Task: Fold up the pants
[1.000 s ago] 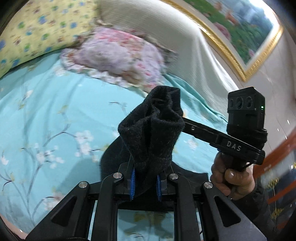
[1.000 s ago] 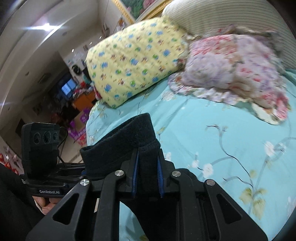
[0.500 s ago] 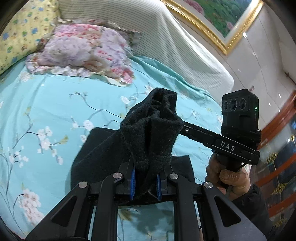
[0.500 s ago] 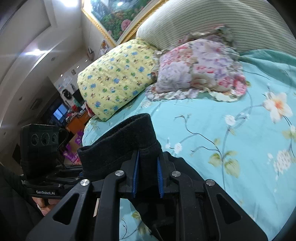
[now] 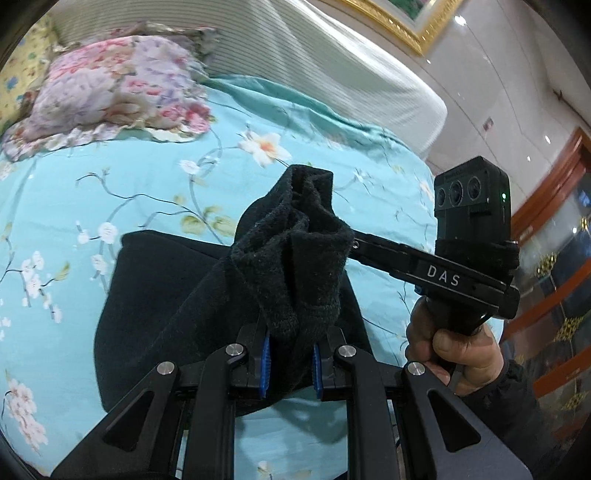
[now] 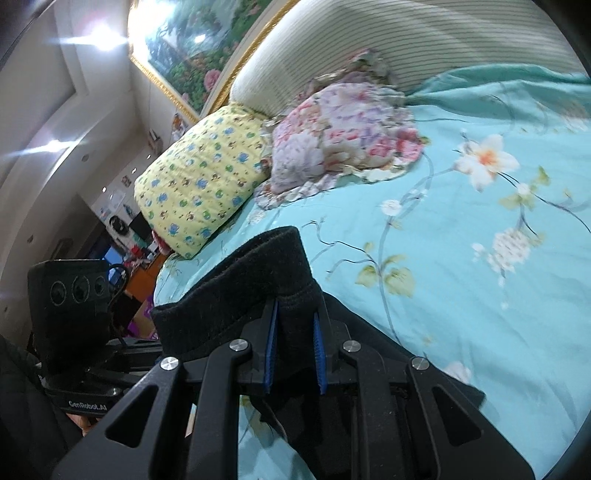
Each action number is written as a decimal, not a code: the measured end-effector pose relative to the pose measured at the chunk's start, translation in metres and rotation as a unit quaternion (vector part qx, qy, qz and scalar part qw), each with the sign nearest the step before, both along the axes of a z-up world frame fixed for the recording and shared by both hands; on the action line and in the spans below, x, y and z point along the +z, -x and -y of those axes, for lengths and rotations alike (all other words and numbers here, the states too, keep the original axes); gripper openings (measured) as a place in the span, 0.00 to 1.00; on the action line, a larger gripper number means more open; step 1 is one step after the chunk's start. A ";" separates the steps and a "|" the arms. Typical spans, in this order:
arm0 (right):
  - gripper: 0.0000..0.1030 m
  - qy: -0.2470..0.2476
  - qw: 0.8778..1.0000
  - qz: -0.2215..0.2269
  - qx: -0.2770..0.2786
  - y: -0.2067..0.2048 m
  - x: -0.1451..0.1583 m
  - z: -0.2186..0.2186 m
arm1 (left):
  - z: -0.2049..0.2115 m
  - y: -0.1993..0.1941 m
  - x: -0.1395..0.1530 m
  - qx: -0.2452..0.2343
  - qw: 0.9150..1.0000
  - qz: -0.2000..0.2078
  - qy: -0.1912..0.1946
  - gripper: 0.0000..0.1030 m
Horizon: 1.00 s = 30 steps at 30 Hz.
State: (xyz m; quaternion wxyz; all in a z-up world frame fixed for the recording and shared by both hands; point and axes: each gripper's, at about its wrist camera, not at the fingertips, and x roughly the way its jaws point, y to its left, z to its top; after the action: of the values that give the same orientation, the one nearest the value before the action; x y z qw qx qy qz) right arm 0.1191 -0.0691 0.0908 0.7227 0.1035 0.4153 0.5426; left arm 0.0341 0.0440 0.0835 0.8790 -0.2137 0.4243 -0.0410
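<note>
A bed (image 5: 155, 177) under a turquoise flowered sheet fills both views, with a pink floral pillow (image 5: 110, 85) and a yellow patterned pillow (image 6: 199, 184) at its head against a striped headboard (image 6: 424, 33), a gold-framed painting (image 6: 192, 44) above, and open sheet toward the head. The black fleece pants (image 5: 177, 295) lie partly on the sheet near the bed's foot edge. The left gripper (image 5: 290, 363) has its jaws clamped on a bunched fold, and the right gripper (image 6: 293, 354) has its jaws clamped on the ribbed band, with the person's hand (image 5: 450, 343) on its handle.
</note>
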 end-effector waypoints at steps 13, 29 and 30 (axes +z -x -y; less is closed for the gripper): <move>0.18 -0.005 0.998 -0.030 -0.049 -0.007 -0.027 0.049 | 0.038 -0.024 -0.023 -0.054 0.998 -0.015 -0.027 0.17; 0.58 0.037 0.983 -0.038 -0.175 0.007 -0.034 0.103 | 0.050 -0.011 -0.030 -0.118 0.993 0.008 -0.001 0.61; 0.60 0.035 0.982 -0.043 -0.183 0.010 -0.035 0.108 | 0.049 -0.010 -0.029 -0.119 0.993 0.008 0.005 0.61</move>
State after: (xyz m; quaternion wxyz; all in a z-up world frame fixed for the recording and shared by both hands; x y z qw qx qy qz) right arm 0.1092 -0.1766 0.0558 0.7942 0.1754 0.4393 0.3814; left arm 0.0445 -0.0048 0.0543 0.8702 -0.1652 0.4396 -0.1493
